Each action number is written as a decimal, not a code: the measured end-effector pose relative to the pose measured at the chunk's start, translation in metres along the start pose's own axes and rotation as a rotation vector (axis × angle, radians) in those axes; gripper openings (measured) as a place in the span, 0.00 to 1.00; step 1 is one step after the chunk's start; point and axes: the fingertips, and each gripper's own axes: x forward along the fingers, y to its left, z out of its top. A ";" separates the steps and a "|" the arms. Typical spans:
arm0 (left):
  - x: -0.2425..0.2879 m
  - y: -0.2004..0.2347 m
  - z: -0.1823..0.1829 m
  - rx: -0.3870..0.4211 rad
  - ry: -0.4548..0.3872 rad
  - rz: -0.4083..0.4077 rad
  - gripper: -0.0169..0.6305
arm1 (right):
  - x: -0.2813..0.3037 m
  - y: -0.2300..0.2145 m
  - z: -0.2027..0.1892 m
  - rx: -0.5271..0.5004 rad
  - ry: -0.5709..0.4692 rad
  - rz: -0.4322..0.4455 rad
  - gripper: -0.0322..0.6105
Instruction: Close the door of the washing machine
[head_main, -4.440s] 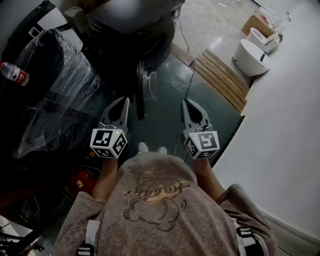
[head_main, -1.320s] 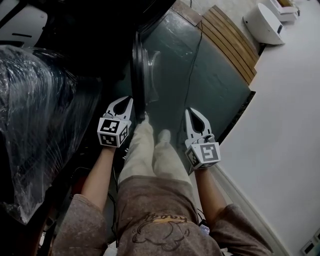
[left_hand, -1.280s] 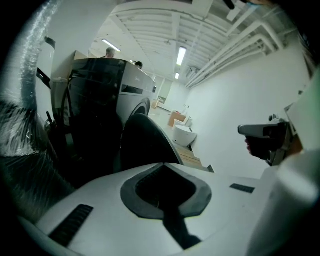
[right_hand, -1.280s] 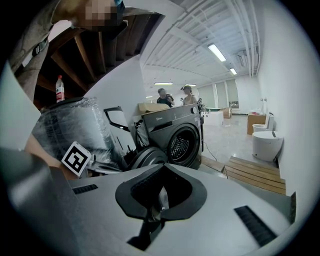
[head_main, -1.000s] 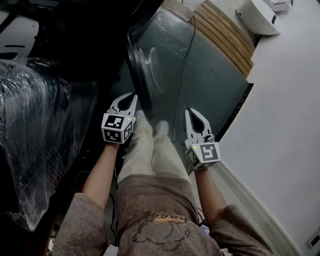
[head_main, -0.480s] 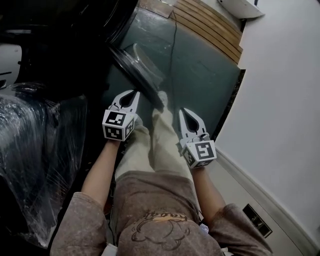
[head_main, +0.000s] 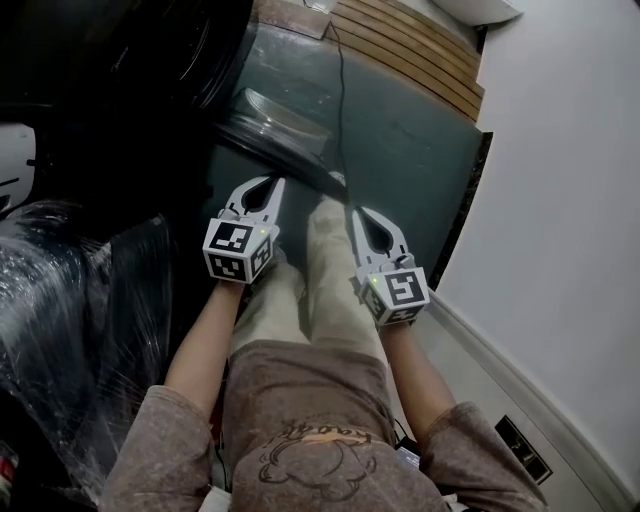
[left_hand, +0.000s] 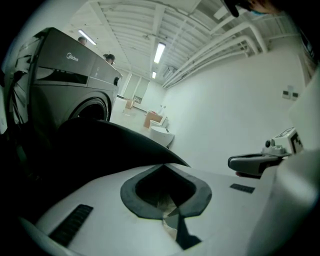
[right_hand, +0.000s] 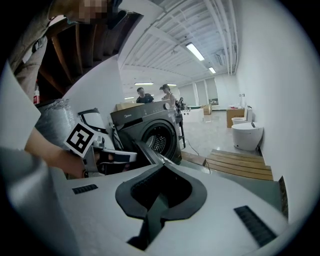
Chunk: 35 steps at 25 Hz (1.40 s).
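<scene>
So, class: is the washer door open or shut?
Open: the door stands swung out from the washer, leaving its drum exposed.

Head view: dim overall. Left half nearly black, washing machine (head_main: 150, 60) lost in shadow. The white wall (head_main: 560, 200) is the brightest area; detail slightly soft.

Gripper views: brighter, lit from above by ceiling strip lights (left_hand: 160, 50). Strong fisheye bending, black vignette in the corners.

Left gripper view: dark mass (left_hand: 90, 150) close to the lens, underexposed and unfocused, perhaps shadowed. Right gripper view: background fairly sharp.
</scene>
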 end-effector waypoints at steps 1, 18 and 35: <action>0.005 0.000 0.004 -0.003 -0.002 0.002 0.03 | 0.006 -0.005 -0.002 -0.008 0.005 0.014 0.04; 0.061 0.018 0.048 -0.032 -0.002 0.098 0.03 | 0.101 -0.070 0.004 -0.059 0.119 0.119 0.04; 0.095 0.042 0.085 -0.131 -0.066 0.236 0.03 | 0.183 -0.106 0.047 -0.124 0.171 0.309 0.04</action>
